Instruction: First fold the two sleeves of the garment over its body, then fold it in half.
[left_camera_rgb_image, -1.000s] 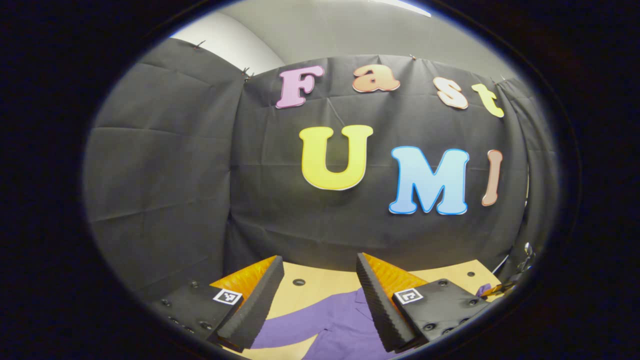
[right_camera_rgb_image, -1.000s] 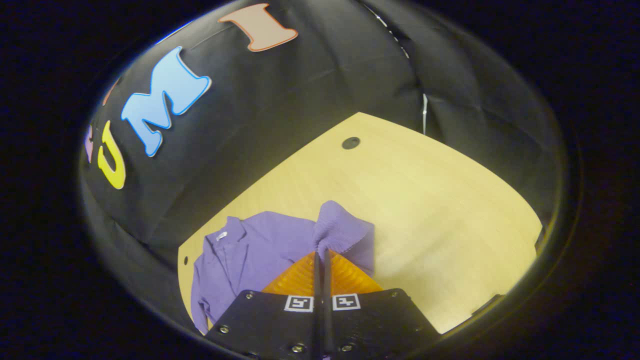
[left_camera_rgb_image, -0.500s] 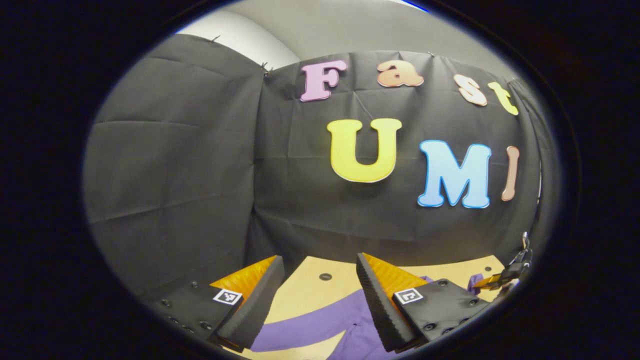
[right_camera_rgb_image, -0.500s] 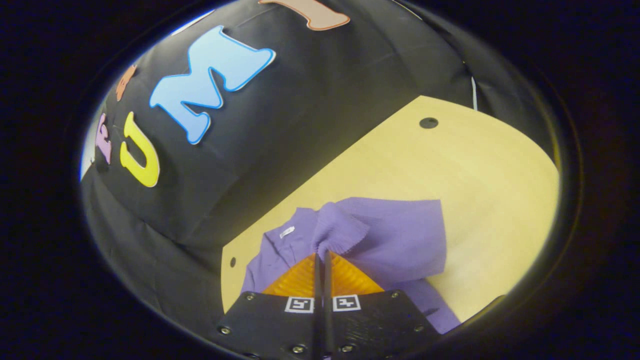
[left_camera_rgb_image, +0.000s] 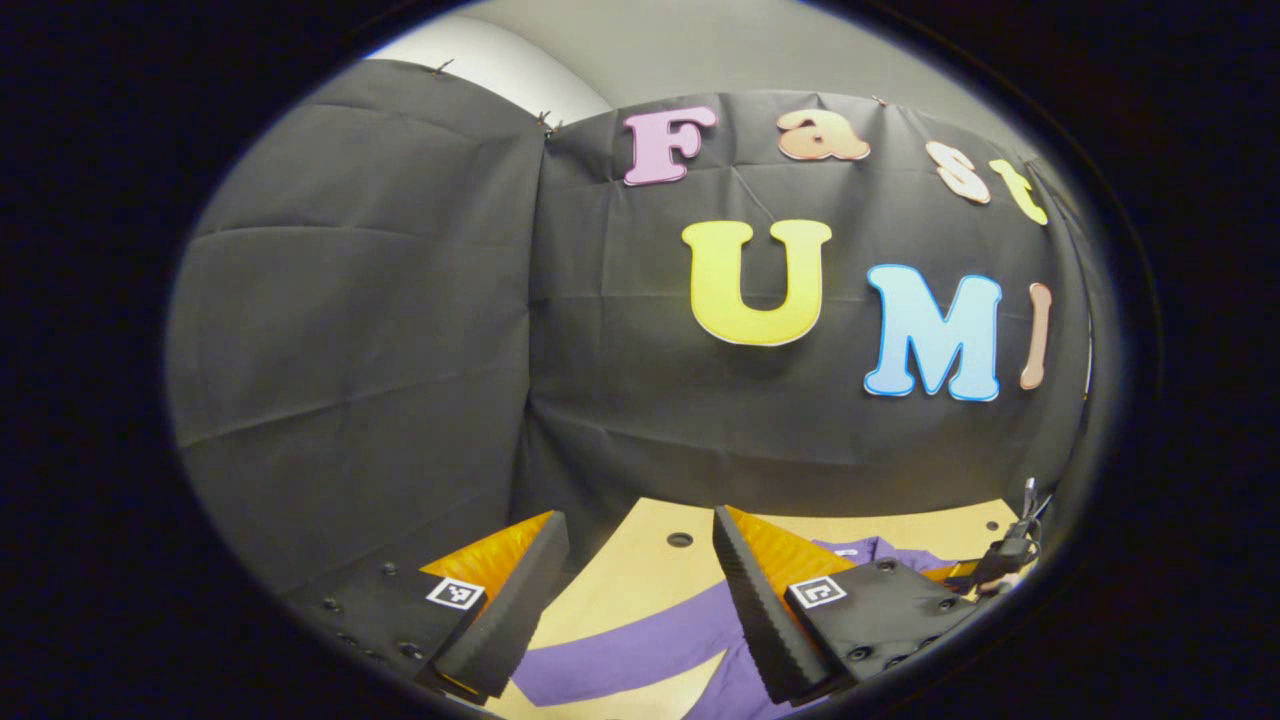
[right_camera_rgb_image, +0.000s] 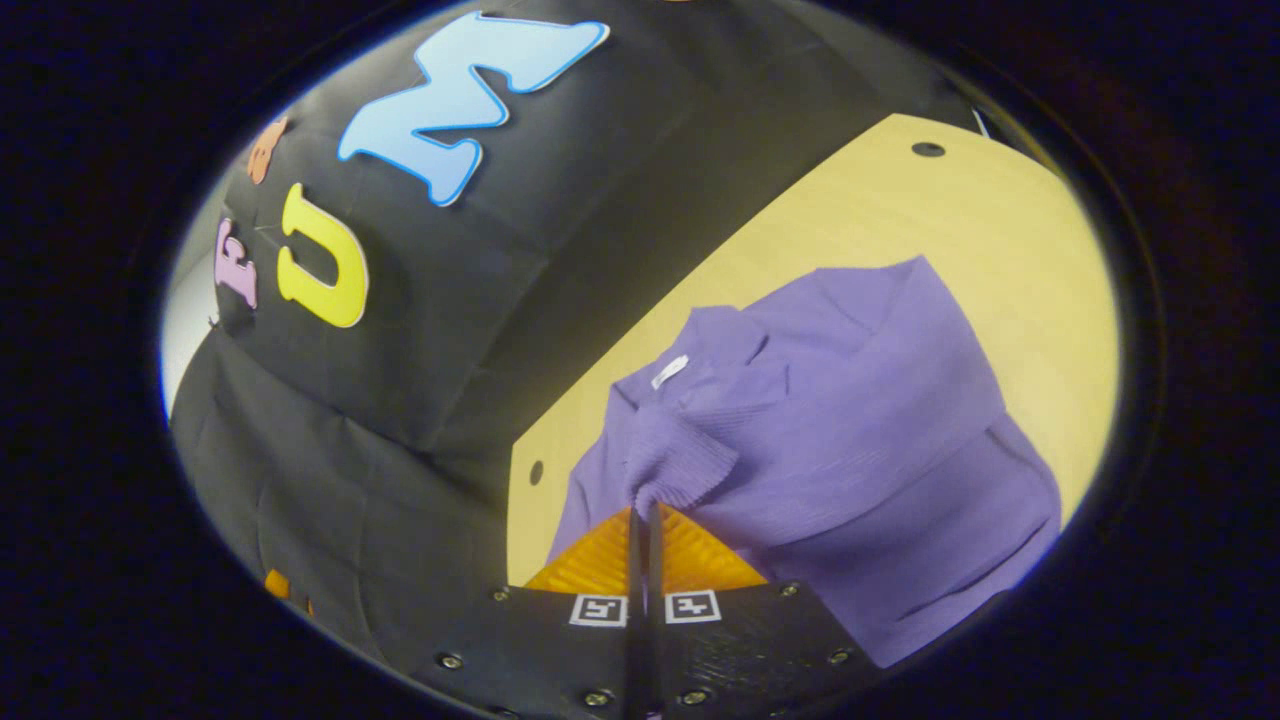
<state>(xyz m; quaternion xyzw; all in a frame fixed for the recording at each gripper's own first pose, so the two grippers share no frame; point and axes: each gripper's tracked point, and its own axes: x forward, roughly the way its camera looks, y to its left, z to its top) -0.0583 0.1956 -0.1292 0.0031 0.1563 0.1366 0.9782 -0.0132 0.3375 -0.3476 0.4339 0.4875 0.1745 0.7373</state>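
Observation:
A purple long-sleeved garment (right_camera_rgb_image: 850, 430) lies on the light wooden table (right_camera_rgb_image: 960, 220), collar toward the black cloth wall. My right gripper (right_camera_rgb_image: 643, 508) is shut on the ribbed cuff of one sleeve (right_camera_rgb_image: 680, 465), which hangs over the garment's body with the sleeve drawn across it. In the left gripper view my left gripper (left_camera_rgb_image: 640, 560) stands open above the table, nothing between its fingers. Below it the other sleeve (left_camera_rgb_image: 630, 650) stretches out flat, and the garment's collar area (left_camera_rgb_image: 870, 550) shows past the right finger.
The table has small dark holes (right_camera_rgb_image: 928, 150) near its far edge (left_camera_rgb_image: 680, 540). Black cloth walls close the booth at the back and left. The other gripper and its cable (left_camera_rgb_image: 1005, 560) show at the right edge of the left gripper view.
My right gripper has carried the cuff across over the garment's body, so the sleeve now lies folded over it. The left gripper has swung slightly left and stays open.

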